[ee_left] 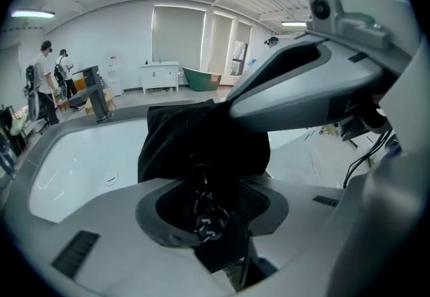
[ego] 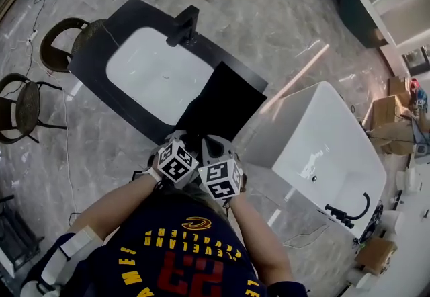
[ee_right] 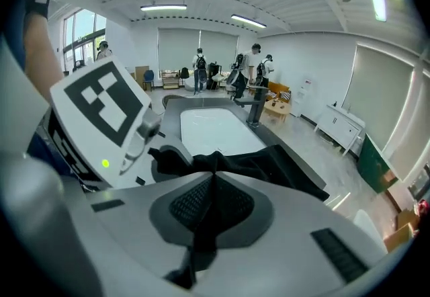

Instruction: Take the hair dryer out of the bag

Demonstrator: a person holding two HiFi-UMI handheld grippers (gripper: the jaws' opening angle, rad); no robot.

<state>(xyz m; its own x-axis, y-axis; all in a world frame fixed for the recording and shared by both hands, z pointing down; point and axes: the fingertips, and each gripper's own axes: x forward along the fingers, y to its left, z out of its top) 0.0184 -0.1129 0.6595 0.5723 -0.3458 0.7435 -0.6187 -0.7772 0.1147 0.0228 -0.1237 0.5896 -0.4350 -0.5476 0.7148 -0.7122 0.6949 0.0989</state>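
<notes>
Head view: left gripper [ego: 176, 141] and right gripper [ego: 216, 149] are each pinching the black bag [ego: 225, 101] on the bathtub [ego: 91, 68] rim. Slipping fabric could be dropping it off that rim.

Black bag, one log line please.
left hand-held gripper: shut on black bag | right hand-held gripper: shut on black bag | hair dryer: not visible

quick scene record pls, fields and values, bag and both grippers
bag: black bag, draped over the near corner of the tub rim
left gripper: closed on bunched bag cloth, cord loop between the jaws
right gripper: shut on the bag's edge
gripper spacing: side by side, close together
hair dryer: not visible
task state: dryer not yet out
</notes>
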